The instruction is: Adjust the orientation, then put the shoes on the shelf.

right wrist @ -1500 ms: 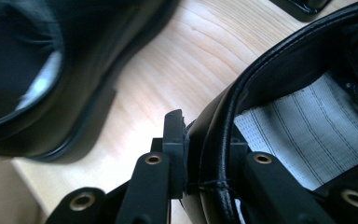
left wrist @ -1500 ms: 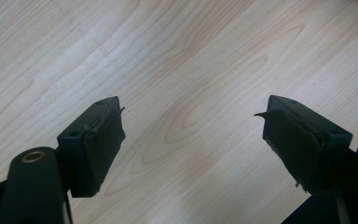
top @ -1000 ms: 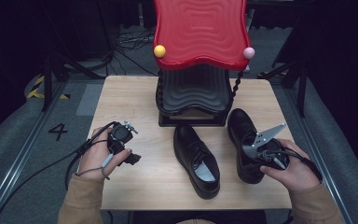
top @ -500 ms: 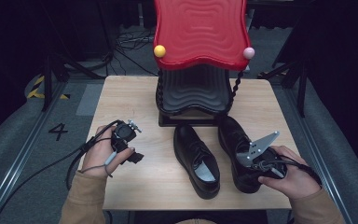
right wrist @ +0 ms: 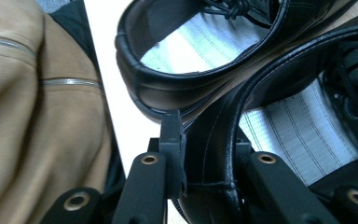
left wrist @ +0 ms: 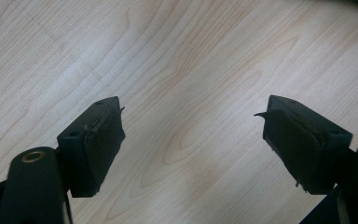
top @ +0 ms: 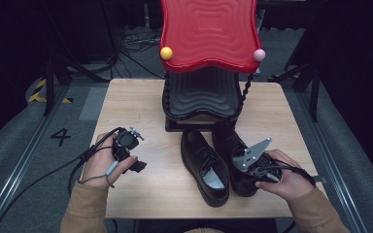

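Dark room, light wooden counter [top: 141, 102] in the middle, with a red wavy-topped stand [top: 209, 34] over a black ribbed base at the back edge. Two black dress shoes sat side by side in front of it. The right hand-held gripper [right wrist: 205, 172] was clamped on the heel rim of the right shoe [top: 235, 155] — one jaw outside the leather, one inside over the striped insole. The left shoe [top: 206, 167] lay just beside it, apparently touching. The left hand-held gripper [left wrist: 191, 140] hung over bare wood well to the left — jaws spread wide, nothing between them.
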`<state>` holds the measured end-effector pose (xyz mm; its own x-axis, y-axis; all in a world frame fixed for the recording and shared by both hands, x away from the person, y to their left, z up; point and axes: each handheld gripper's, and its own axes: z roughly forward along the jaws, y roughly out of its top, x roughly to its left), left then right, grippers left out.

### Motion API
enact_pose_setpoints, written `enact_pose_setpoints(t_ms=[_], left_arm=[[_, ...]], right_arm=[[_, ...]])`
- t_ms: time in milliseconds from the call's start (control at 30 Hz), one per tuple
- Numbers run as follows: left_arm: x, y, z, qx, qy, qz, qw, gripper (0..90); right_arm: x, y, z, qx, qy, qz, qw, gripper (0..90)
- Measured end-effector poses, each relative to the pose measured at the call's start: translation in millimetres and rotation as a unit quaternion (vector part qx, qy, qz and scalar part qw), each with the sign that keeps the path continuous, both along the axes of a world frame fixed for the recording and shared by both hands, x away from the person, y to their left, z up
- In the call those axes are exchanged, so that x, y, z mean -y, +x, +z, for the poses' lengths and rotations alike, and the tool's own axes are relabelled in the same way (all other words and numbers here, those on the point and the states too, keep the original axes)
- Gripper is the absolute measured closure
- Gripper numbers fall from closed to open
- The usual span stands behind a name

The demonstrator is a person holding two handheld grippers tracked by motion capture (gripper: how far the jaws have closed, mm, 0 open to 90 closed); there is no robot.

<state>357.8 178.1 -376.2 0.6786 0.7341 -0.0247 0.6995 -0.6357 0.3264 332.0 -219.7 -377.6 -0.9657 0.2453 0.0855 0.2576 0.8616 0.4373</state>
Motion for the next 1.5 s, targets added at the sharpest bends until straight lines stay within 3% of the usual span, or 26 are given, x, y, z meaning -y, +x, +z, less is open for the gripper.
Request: enact_pose_setpoints(t_ms=[100, 300, 433, 667, 800, 1000, 1100, 1200, 1400, 1500], left_arm=[[-1.4, -1.3, 0.6, 0.000, 0.001, 0.002, 1.0000, 20.7], [-1.3, -0.5, -0.5, -0.001, 0.001, 0.001, 1.0000, 20.7], [-0.4, 1.0, -0.7, -0.003, 0.001, 0.000, 1.0000, 20.7], [0.7, 3.0, -1.3, -0.005, -0.002, 0.000, 1.0000, 20.7], [1.5, 3.4, -0.9, -0.003, -0.002, -0.004, 1.0000, 20.6], [2.3, 4.1, -1.5, -0.006, -0.001, -0.004, 1.0000, 20.6], [2.3, 4.2, -1.9, -0.006, 0.002, -0.005, 1.0000, 20.6], [2.0, 4.1, -1.8, -0.006, 0.000, -0.003, 1.0000, 20.6], [1.9, 2.9, -2.2, -0.005, 0.003, -0.003, 1.0000, 20.6], [1.5, 1.5, -1.5, -0.004, 0.003, -0.003, 1.0000, 20.6]], right_arm=[[-3.2, 5.8, -8.9, 0.002, -0.005, -0.006, 1.0000, 75.8], [-8.0, 6.3, -18.2, 0.014, -0.014, 0.012, 0.9997, 75.8], [-10.7, 3.1, -19.7, -0.001, -0.004, 0.031, 0.9995, 75.9], [-10.2, 5.5, -28.8, -0.026, -0.018, 0.025, 0.9992, 76.0], [-15.5, 6.6, -35.9, -0.014, -0.038, 0.021, 0.9990, 76.2], [-14.1, 5.7, -35.4, -0.009, -0.035, 0.022, 0.9991, 75.6], [-9.2, 6.1, -29.7, -0.018, -0.011, 0.000, 0.9998, 66.8], [-5.2, 4.6, -22.4, -0.019, -0.006, -0.017, 0.9997, 61.8], [-0.4, 1.8, -6.7, -0.019, 0.004, -0.068, 0.9975, 58.6], [-0.6, 1.9, -3.7, -0.016, 0.006, -0.080, 0.9967, 57.4]])
